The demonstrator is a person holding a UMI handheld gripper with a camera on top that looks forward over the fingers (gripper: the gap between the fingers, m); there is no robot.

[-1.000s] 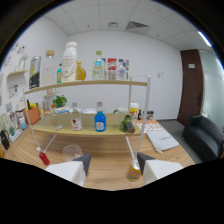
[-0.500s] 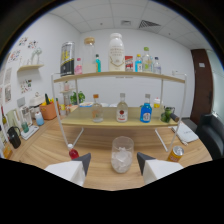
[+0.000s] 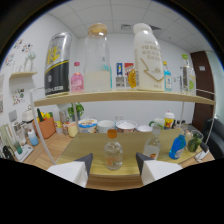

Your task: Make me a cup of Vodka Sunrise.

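My gripper (image 3: 114,164) is open, its two white fingers (image 3: 75,171) held low in front of a two-level wooden shelf (image 3: 125,97). A small clear bottle with an orange cap (image 3: 113,154) stands on the lower shelf just ahead of the fingers, in line with the gap and untouched. To its right stand another clear bottle (image 3: 152,146), a blue bottle (image 3: 177,146) and a dark green bottle (image 3: 194,142). On the upper shelf are a black-and-silver tin (image 3: 59,62), a pink bottle (image 3: 76,80), a tall glass jar (image 3: 97,57) and a big white bottle (image 3: 147,57).
Bowls and cups (image 3: 107,125) line the back of the lower shelf. An orange pot with a plant (image 3: 46,125) stands on the table at the left, beside small bottles (image 3: 31,136). A dark door (image 3: 202,85) is at the far right.
The view has closed in on the shelf, which now looms larger. The clear glass that stood between the fingers is out of view; the orange-capped bottle is now ahead of them.
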